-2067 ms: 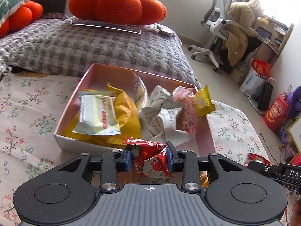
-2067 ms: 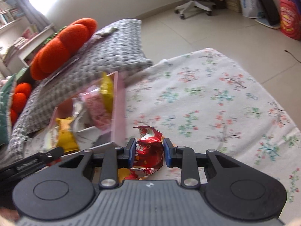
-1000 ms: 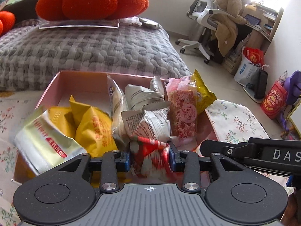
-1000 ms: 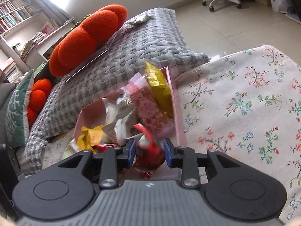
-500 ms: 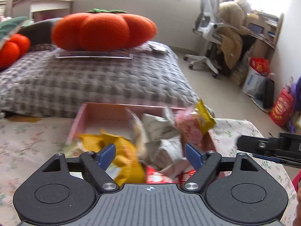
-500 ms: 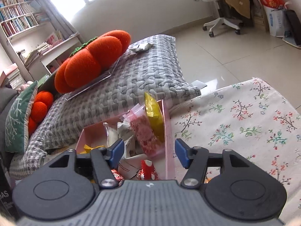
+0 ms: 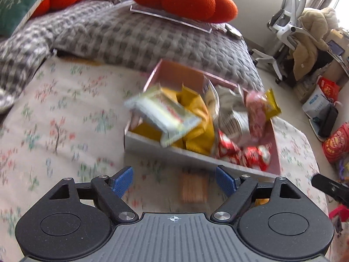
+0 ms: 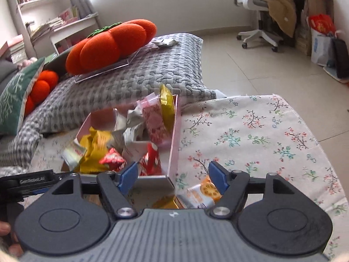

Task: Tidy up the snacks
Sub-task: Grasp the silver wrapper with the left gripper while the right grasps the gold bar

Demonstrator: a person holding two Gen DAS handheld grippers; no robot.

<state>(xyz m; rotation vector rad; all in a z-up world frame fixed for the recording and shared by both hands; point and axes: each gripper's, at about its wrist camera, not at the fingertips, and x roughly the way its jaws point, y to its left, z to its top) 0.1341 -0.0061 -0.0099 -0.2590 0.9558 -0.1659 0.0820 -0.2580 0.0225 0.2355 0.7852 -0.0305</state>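
I'm looking down from my left gripper (image 7: 174,181) and its blue pads are standing wide apart with nothing pinched between them; under the gap a cracker packet (image 7: 193,188) is lying flat on the floral cloth (image 7: 65,120), blurred. Just beyond it the pink box (image 7: 275,144) is sitting on the cloth, crammed with snacks: a pale green-and-white packet (image 7: 161,114) is riding on top of the yellow bags (image 7: 196,118), the crumpled white wrappers (image 7: 231,113) are filling the middle, a pink packet (image 7: 256,113) and a gold one (image 7: 270,106) are leaning on the far corner, and two red wrapped sweets (image 7: 242,152) are lying against the near wall. Over on my right gripper (image 8: 173,175) the jaws are opening, and they are gripping nothing; the box's near corner (image 8: 172,152) is showing between them, and an orange-printed biscuit packet (image 8: 202,193) is lying on the cloth just outside the box. Behind the box an orange pumpkin cushion (image 8: 111,43) is resting on the grey quilted bedding (image 8: 135,78).
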